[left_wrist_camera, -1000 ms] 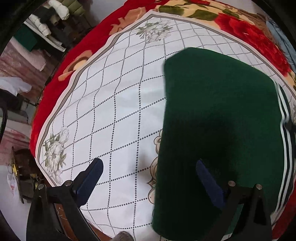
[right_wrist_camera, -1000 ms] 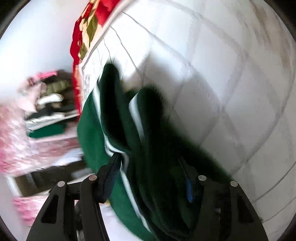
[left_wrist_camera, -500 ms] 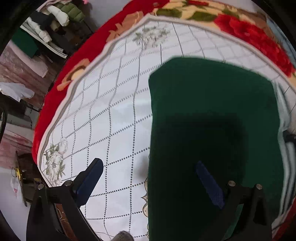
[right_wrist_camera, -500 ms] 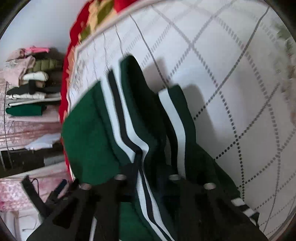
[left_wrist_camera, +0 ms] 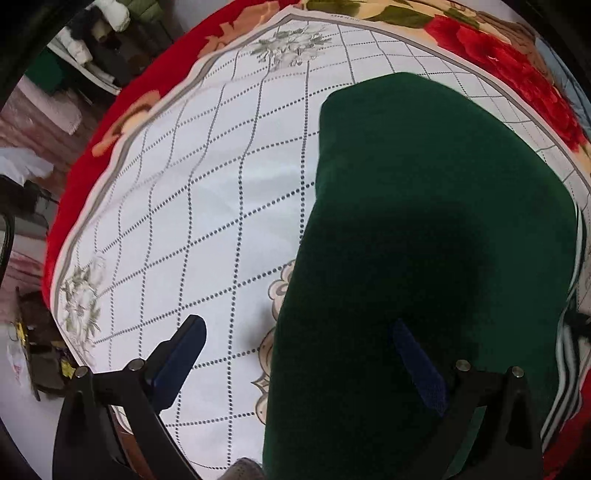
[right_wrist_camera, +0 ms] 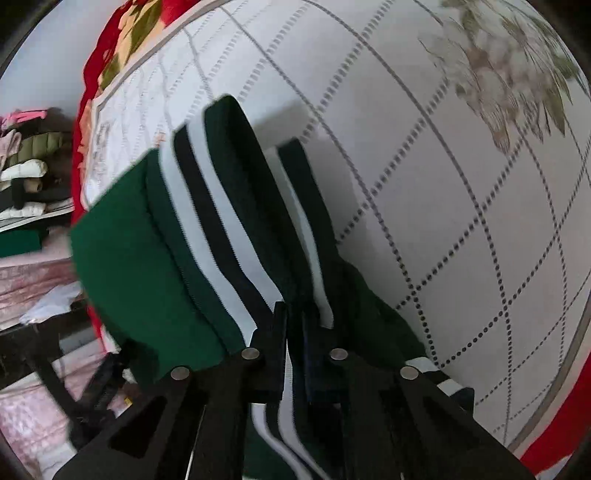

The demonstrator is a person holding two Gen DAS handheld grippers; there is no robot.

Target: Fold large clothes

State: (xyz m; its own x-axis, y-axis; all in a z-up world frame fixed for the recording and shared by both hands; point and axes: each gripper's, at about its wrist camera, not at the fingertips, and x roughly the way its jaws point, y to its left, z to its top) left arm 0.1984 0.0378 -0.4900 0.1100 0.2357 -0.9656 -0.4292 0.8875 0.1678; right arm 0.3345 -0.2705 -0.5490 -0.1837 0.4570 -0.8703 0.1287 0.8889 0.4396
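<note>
Two views look down on one white cloth (left_wrist_camera: 207, 206), dotted with a diamond grid and printed with pale flower sprays, that lies over a red floral blanket (left_wrist_camera: 517, 48). To the left of the left tongs (left_wrist_camera: 295, 343), beyond the blanket's red edge, stands a shelf of folded clothes (left_wrist_camera: 110, 22) against the wall. These tongs are spread wide and grip nothing; their left finger hangs above bare cloth, their right finger above the dark green garment (left_wrist_camera: 424, 221), which lies flat ahead of them and to their right. The right tongs (right_wrist_camera: 295, 332) are clamped together on the garment's ribbed hem (right_wrist_camera: 207, 221), striped white and black, with the fabric bunched between the fingers. To their left a stack of folded clothes (right_wrist_camera: 29, 177) sits on shelving; to their right the cloth runs out to the blanket's red border.
</note>
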